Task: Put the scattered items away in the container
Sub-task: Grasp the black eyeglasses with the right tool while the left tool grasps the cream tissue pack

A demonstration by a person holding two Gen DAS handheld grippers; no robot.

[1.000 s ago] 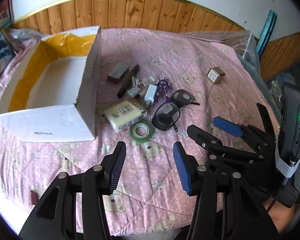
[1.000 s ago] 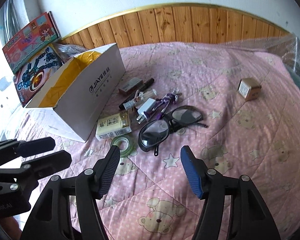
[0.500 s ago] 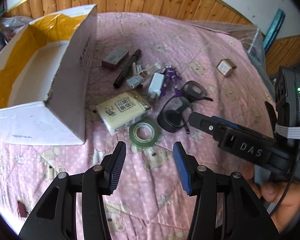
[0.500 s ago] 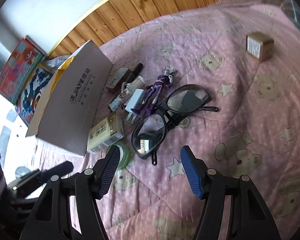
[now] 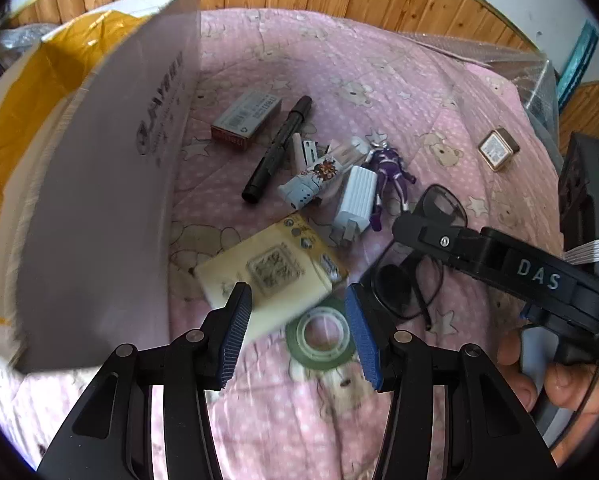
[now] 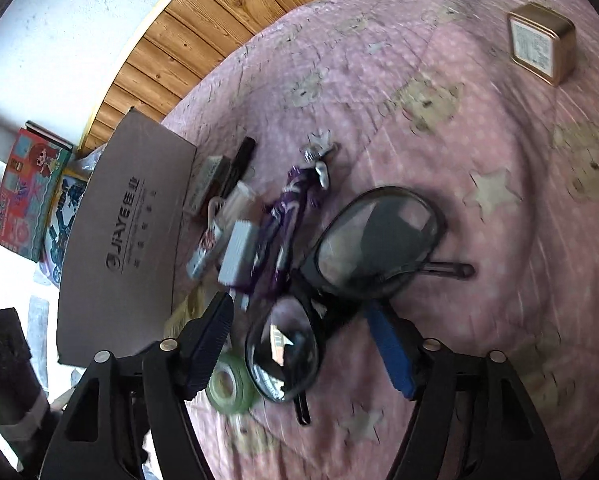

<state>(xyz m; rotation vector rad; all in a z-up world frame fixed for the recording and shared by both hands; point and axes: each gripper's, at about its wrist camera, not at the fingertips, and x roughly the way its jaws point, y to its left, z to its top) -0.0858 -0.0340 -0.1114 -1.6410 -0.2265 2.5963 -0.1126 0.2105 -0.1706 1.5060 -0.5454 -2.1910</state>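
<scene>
Big cardboard box (image 5: 99,184) stands at the left on the pink quilt (image 5: 339,80), open on top, stiff flat walls with a yellow lining inside; that is where everything goes, and nothing of the scatter is seen in it yet. Just beside its wall lies the clutter, all touching or nearly so. The glasses (image 6: 339,280) are the widest piece: dark frame, big shiny lenses, folded arms, light and likely fragile, so the bridge or the frame edge looks a safer hold than a lens. The right gripper (image 6: 299,344) hangs right over them, jaws opening wide with the near lens and bridge between them, pads not yet pressing. Next the pale soap-like pack (image 5: 267,276), a squarish block in slick wrap, probably firm enough to take across its short sides. The left gripper (image 5: 297,336) hovers above the green tape roll (image 5: 321,340), fingers apart and empty; the roll is a light rigid ring, easy to pinch through the hole or across the rim. Then a black marker (image 5: 277,152), round and apt to roll, a white charger (image 5: 357,204), ribbed and hard, a small red-ended box (image 5: 245,120), a purple figurine (image 5: 391,172) with thin limbs, and well apart, a little gold tin (image 5: 498,149).
</scene>
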